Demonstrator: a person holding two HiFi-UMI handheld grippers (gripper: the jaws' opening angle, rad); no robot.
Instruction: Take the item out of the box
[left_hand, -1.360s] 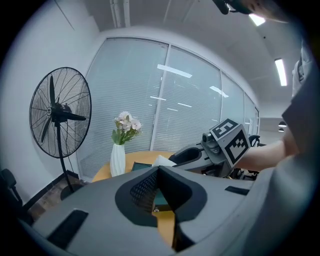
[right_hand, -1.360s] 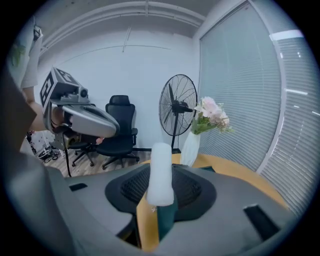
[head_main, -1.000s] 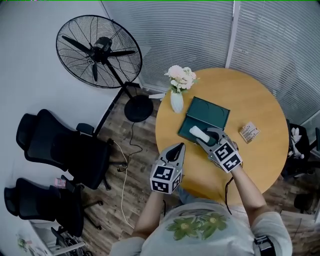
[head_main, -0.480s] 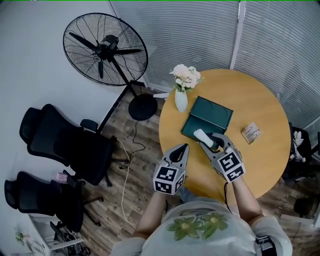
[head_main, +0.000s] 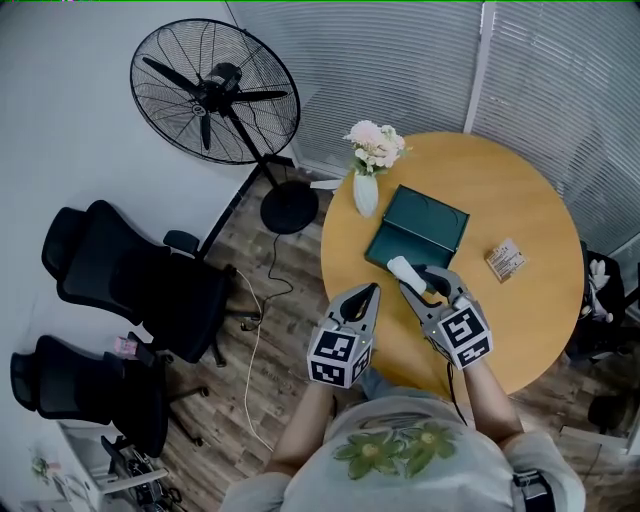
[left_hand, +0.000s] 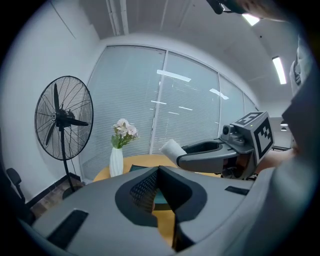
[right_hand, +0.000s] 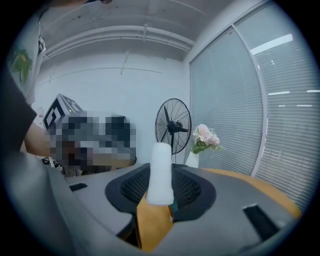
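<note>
We see a round wooden table (head_main: 530, 190) bearing three things: a white vase (head_main: 366, 193) of flowers at its left edge, an open green box (head_main: 418, 230) beside it, and a small packet (head_main: 502, 260) apart at the right.

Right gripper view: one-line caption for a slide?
Right gripper holding a white tube-shaped item between its jaws, with fan, flower vase and wooden table beyond.
</note>
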